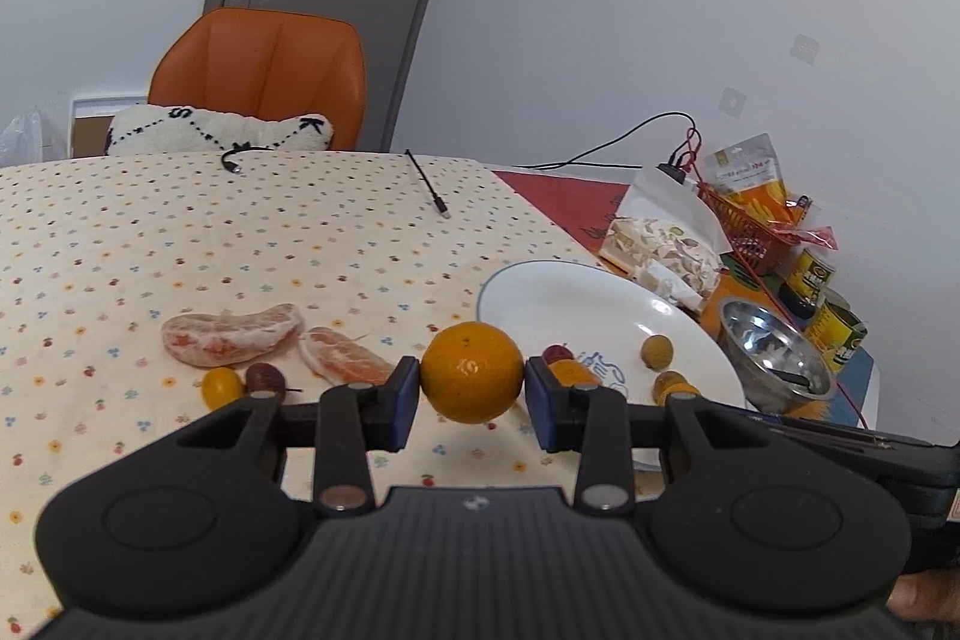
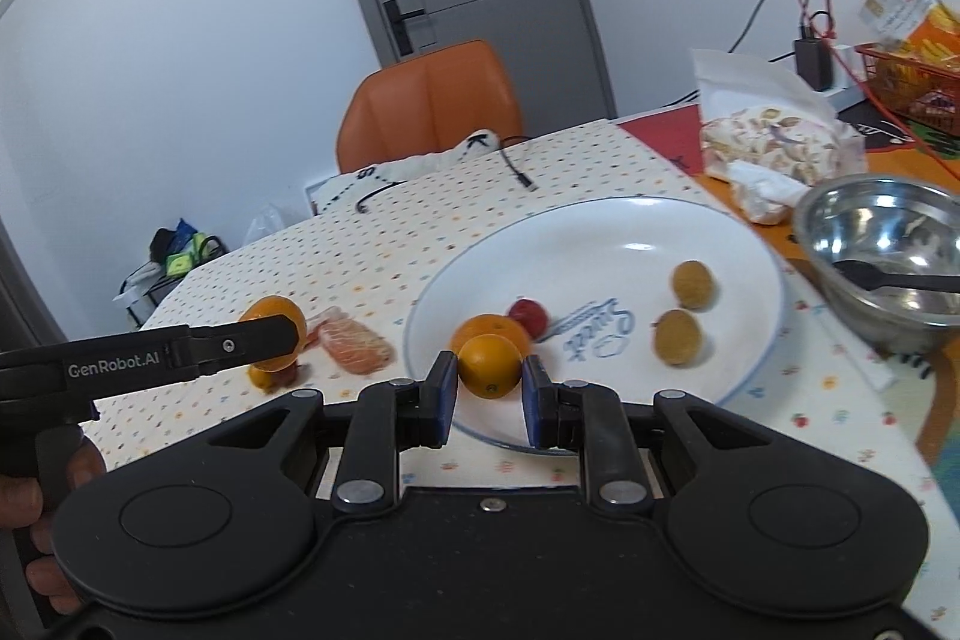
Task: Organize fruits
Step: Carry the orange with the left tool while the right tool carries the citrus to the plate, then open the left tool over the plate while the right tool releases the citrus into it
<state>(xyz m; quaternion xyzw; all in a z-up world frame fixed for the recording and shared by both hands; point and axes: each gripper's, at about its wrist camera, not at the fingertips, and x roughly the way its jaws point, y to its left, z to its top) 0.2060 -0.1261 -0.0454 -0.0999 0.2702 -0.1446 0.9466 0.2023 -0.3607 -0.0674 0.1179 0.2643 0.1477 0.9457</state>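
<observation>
Left tongs [image 1: 472,381] clamp an orange [image 1: 471,372] above the worktop [image 1: 180,244]; right tongs [image 2: 489,381] bracket a kumquat [image 2: 489,365], contact unclear, at the plate [image 2: 600,238] rim. Either round fruit could slip and roll.

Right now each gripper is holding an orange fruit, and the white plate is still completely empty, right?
Not quite. Each gripper does hold an orange fruit: the left gripper a tangerine, the right gripper a small orange. But the plate is not empty. The right wrist view shows another orange, a red fruit and two brown fruits on it.
</observation>
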